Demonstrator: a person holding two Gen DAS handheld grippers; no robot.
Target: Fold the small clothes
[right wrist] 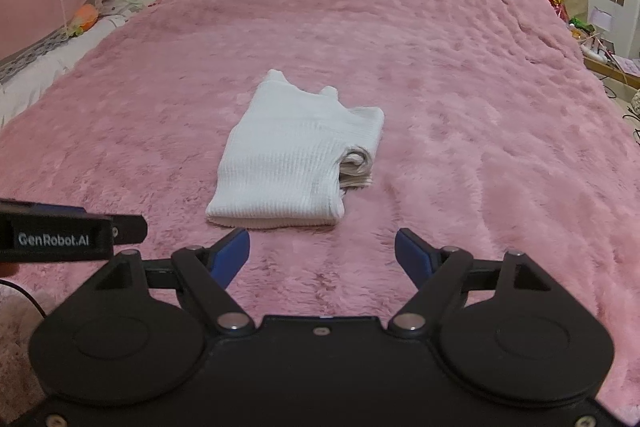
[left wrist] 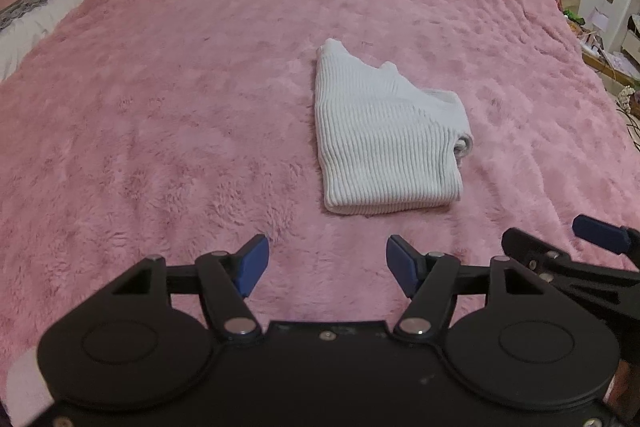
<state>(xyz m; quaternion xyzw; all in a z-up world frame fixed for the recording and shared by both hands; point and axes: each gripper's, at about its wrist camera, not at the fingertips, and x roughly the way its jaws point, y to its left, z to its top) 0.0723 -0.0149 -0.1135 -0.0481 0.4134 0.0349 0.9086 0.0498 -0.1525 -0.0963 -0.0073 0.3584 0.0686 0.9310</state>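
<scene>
Nearest the lens, the left hand-held gripper [left wrist: 327, 261] hovers over the pink fluffy blanket [left wrist: 160, 115] with its blue pads wide apart and nothing between them; the right hand-held gripper [right wrist: 322, 253] is equally spread and empty. Just beyond both, the white ribbed knit garment [right wrist: 288, 163] lies folded on the bed. Its right side shows loose rolled layers, so a careless brush or one-sided pinch there would likely spill the fold open.
</scene>
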